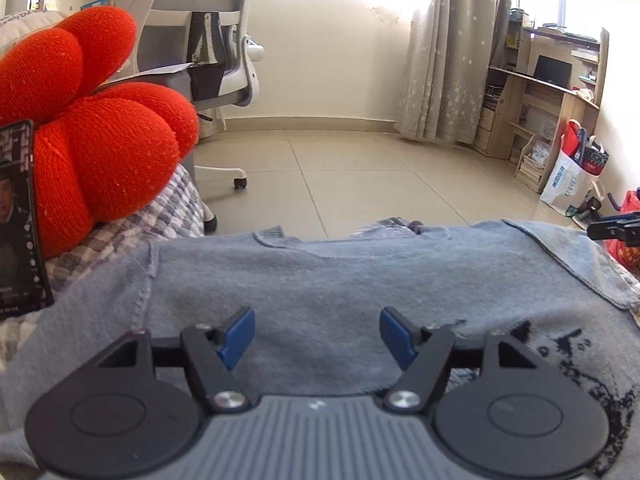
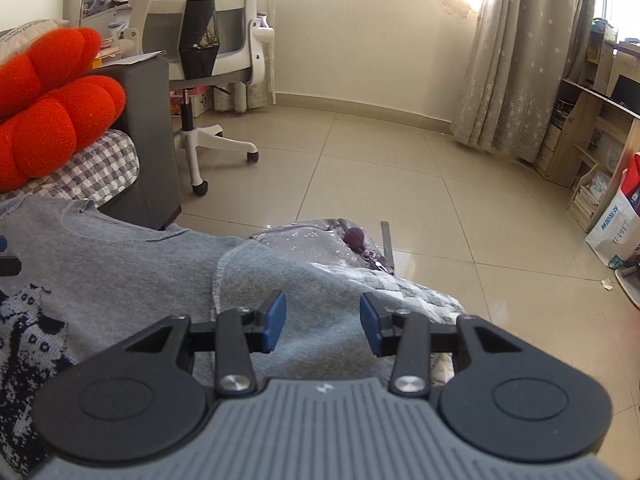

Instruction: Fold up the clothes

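Note:
A grey knit sweater (image 1: 320,280) with a dark pattern on its front lies spread on a checked bed cover, its neckline towards the bed's far edge. It also shows in the right wrist view (image 2: 132,264), one sleeve folded over. My left gripper (image 1: 317,336) is open and empty, just above the sweater's middle. My right gripper (image 2: 323,326) is open and empty above the folded sleeve near the sweater's right side. The right gripper's tip shows at the right edge of the left wrist view (image 1: 616,230).
A red knotted cushion (image 1: 92,132) sits on the bed at the left, with a dark printed card (image 1: 18,220) beside it. A white office chair (image 2: 208,60) stands on the tiled floor beyond. A wooden desk (image 1: 548,92) and bags (image 1: 576,176) stand at the right.

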### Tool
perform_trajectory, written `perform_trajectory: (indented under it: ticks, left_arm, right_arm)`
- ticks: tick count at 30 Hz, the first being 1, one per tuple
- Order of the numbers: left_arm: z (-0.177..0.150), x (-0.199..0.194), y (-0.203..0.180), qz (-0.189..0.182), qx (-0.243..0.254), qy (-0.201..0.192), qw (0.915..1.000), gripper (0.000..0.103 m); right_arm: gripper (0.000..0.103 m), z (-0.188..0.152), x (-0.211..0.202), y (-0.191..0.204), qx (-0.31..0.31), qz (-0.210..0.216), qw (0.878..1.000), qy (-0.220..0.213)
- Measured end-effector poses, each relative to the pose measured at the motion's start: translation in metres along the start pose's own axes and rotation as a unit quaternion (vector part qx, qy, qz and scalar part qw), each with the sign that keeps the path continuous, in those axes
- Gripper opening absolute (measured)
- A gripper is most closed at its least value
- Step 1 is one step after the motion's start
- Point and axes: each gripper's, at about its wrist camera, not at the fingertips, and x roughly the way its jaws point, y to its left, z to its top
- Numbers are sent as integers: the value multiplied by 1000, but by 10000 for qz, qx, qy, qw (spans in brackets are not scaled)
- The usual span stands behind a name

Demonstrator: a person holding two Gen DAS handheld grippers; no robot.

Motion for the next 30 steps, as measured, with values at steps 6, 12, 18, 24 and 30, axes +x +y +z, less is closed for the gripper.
perform_trajectory:
  ticks: [6,12,18,24,30]
  left_arm:
    - [27,33,31,298,243,83,9992,70]
    - [43,68,51,275,438,245,9984,70]
    - [56,98,70,-167,137,771,9968,70]
    - [57,107,77,-558,-50,938,9940,47]
    - [48,94,59,-418,225,413,9980,4]
  right_arm:
    - [44,19,41,33,-214,580,9981,80]
    - [44,34,90,46,-253,824,9958,299]
    - [50,43,128,39,-186,1333,9888,641]
    - [44,42,137,37,-88,1672,9837,651]
    - [3,36,119,60,-851,1189,9891,147]
